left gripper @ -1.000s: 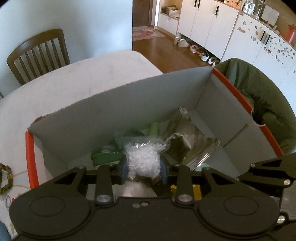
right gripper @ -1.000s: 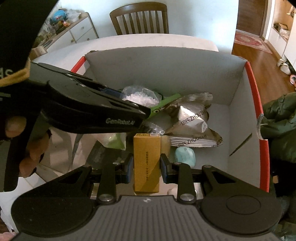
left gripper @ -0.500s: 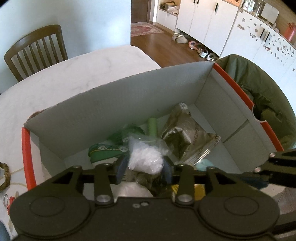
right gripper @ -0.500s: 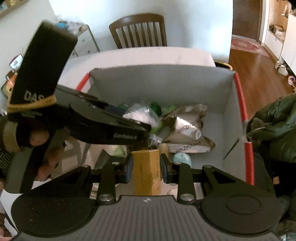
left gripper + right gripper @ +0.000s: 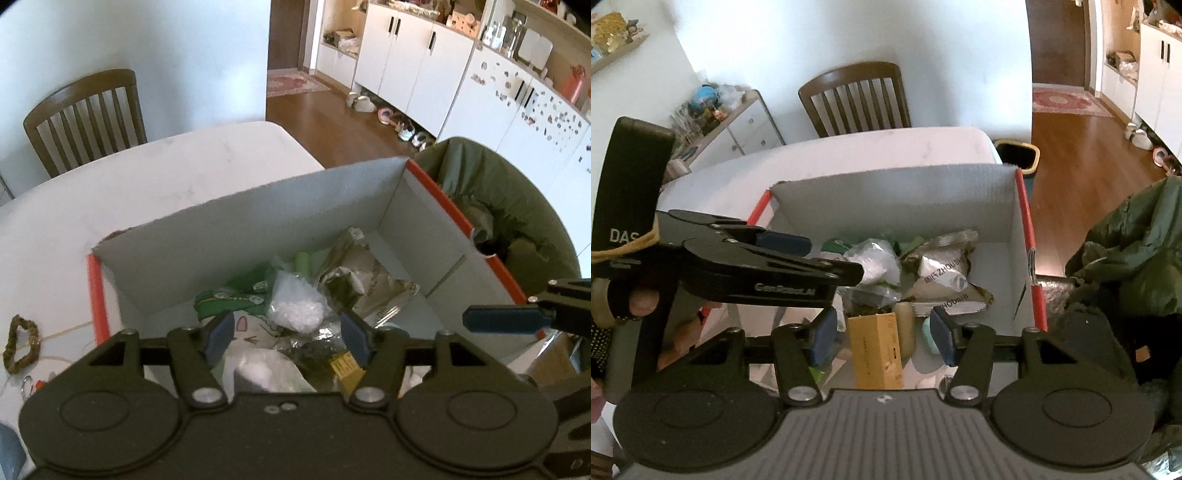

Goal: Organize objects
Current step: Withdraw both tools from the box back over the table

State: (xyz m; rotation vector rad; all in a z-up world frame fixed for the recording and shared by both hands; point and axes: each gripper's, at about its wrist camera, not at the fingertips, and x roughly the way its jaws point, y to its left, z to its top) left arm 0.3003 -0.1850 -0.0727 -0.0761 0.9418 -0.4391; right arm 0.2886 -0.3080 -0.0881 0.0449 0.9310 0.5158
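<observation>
A white cardboard box with red edges (image 5: 439, 199) (image 5: 1023, 206) stands on the table and holds several items. Above its near side my left gripper (image 5: 286, 334) is open. Just beyond its fingers a clear bag of white beads (image 5: 295, 308) (image 5: 875, 262) rests loose on the pile. My right gripper (image 5: 882, 336) is also open. Between its spread fingers a yellow carton (image 5: 875, 350) (image 5: 343, 365) lies in the box, with a gap on each side. Silver snack bags (image 5: 369, 284) (image 5: 942, 277) and a green packet (image 5: 229, 301) lie deeper in the box.
The white table (image 5: 147, 184) stretches beyond the box to a wooden chair (image 5: 88, 114) (image 5: 857, 99). A green jacket (image 5: 517, 206) (image 5: 1137, 258) hangs right of the box. A brown hair tie (image 5: 20, 343) lies left of it. A hand (image 5: 635, 302) holds the left gripper.
Both grippers opened, the left letting go of the bead bag and the right letting go of the yellow carton. Both have lifted up and back from the box.
</observation>
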